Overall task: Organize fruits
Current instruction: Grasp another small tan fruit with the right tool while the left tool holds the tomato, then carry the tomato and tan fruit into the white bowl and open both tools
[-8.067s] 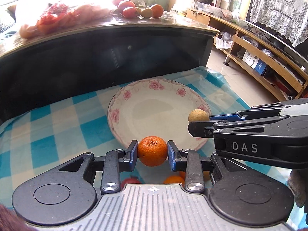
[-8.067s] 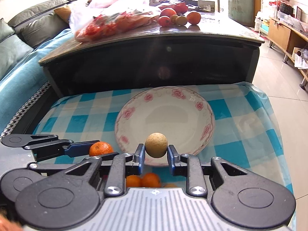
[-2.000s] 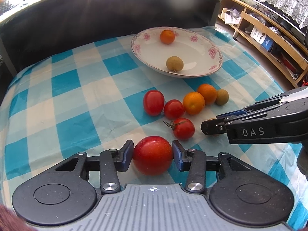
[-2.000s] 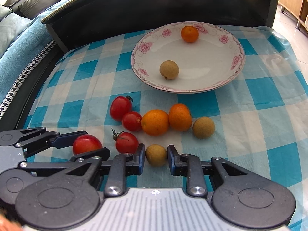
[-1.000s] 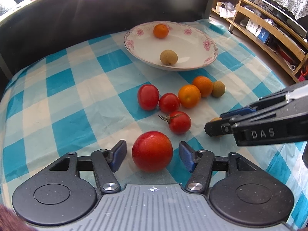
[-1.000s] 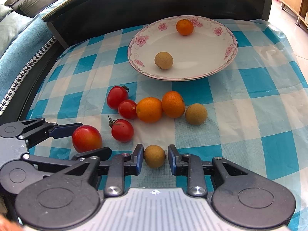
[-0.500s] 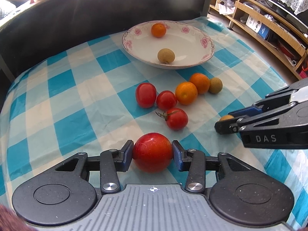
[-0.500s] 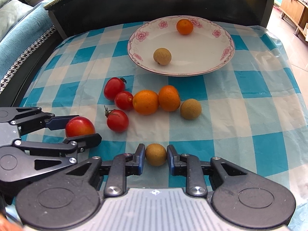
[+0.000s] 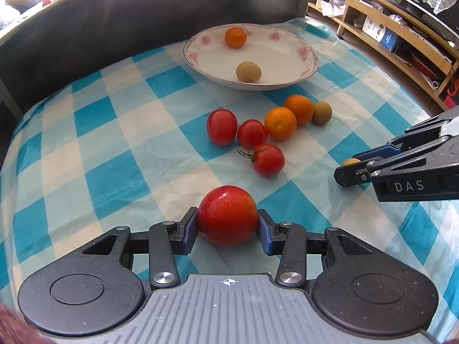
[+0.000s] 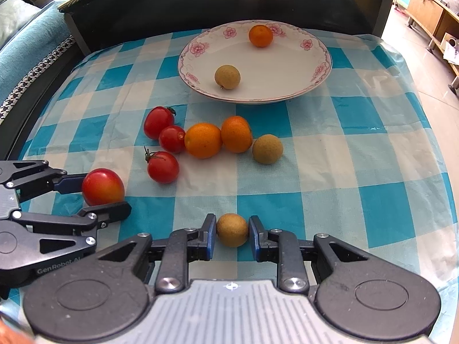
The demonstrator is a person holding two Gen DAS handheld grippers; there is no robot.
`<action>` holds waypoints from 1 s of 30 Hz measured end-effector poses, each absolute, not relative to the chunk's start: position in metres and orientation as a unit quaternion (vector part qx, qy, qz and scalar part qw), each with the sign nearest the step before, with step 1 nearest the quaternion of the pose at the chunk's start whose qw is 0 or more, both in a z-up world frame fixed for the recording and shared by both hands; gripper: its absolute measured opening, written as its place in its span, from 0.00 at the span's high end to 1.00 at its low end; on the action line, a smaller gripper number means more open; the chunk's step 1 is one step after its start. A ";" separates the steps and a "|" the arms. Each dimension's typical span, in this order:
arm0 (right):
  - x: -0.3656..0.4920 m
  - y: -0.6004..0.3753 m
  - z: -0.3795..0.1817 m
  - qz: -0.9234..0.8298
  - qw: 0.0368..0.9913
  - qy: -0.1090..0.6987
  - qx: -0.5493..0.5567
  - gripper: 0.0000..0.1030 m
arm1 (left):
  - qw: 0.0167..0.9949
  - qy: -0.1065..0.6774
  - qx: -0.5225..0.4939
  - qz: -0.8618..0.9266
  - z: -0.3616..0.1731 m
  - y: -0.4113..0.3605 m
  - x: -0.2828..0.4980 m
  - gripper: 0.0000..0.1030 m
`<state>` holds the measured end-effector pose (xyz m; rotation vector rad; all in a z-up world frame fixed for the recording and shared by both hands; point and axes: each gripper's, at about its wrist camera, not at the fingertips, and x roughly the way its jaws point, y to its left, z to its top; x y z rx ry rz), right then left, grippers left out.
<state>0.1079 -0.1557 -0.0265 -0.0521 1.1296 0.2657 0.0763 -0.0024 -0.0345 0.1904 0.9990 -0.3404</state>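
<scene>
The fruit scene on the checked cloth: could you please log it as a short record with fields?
Left gripper: shut on big tomato
Right gripper: shut on tan fruit
Plate: holds one orange and one longan
Loose on cloth: three small tomatoes, two oranges, one tan fruit
Plate position: far side of cloth, beyond the loose cluster

Two matte black claws, left claw [image 9: 228, 229] and right claw [image 10: 232, 233], with blue fingertip pads, silver pivot screws, round black side discs, ribbed grey housings. White "DAS" and "GenRobot" lettering on the sides.
</scene>
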 end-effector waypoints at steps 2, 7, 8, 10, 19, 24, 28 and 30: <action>0.107 -0.155 -0.026 0.125 0.836 0.534 -0.024 0.73 | 0.858 0.479 0.094 -0.162 -0.033 -0.004 0.077 0.51; 0.101 -0.154 -0.026 0.122 0.835 0.535 -0.029 0.73 | 0.858 0.478 0.098 -0.162 -0.030 -0.008 0.077 0.51; 0.100 -0.154 -0.025 0.122 0.836 0.535 -0.029 0.73 | 0.859 0.476 0.097 -0.163 -0.029 -0.009 0.077 0.51; 0.099 -0.153 -0.023 0.120 0.837 0.532 -0.033 0.73 | 0.860 0.473 0.099 -0.163 -0.026 -0.011 0.077 0.51; 0.098 -0.145 -0.007 0.125 0.846 0.517 -0.034 0.73 | 0.868 0.458 0.097 -0.166 -0.012 -0.019 0.080 0.51; 0.098 -0.146 0.000 0.122 0.851 0.510 -0.033 0.73 | 0.871 0.451 0.098 -0.168 -0.006 -0.024 0.084 0.51; 0.100 -0.145 0.006 0.122 0.855 0.503 -0.030 0.73 | 0.874 0.444 0.101 -0.166 -0.002 -0.028 0.088 0.51; 0.102 -0.144 0.008 0.123 0.856 0.501 -0.030 0.73 | 0.875 0.443 0.100 -0.166 -0.001 -0.028 0.090 0.51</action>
